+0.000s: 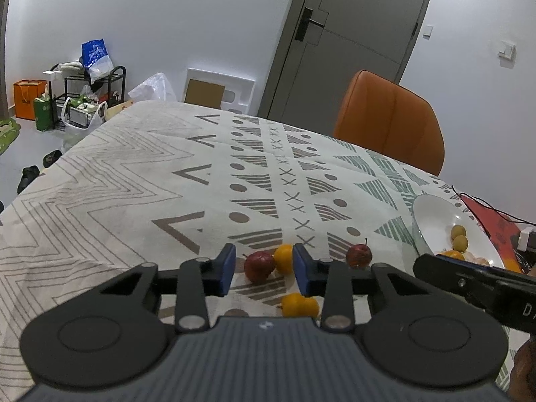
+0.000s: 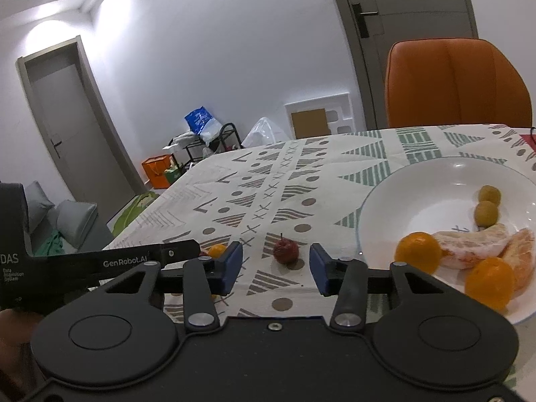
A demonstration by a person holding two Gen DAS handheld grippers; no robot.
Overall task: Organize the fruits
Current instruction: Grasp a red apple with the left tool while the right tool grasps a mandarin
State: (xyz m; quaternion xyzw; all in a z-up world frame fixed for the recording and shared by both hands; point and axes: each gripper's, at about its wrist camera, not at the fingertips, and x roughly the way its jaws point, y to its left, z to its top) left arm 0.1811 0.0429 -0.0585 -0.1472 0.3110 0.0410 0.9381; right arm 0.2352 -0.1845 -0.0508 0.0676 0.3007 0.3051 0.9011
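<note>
In the left wrist view my left gripper [image 1: 264, 268] is open just above the patterned tablecloth. A dark red apple [image 1: 258, 265] and an orange [image 1: 284, 258] lie side by side in the gap beyond its blue pads, not pressed by them. Two more oranges [image 1: 299, 305] sit close under the gripper, and a second red apple [image 1: 359, 256] lies to its right. My right gripper [image 2: 276, 266] is also open, with that small apple [image 2: 285, 251] on the cloth ahead between its fingers. The white plate [image 2: 368, 207] at right holds two oranges [image 2: 418, 252], peeled citrus pieces [image 2: 469, 246] and two small yellow-green fruits [image 2: 487, 212].
An orange chair [image 1: 388, 120] stands at the table's far side. A red mat with a black cable [image 1: 495, 221] lies beyond the plate. The left gripper's black arm [image 2: 100, 264] crosses the right wrist view at left. The table's left edge drops to a cluttered floor.
</note>
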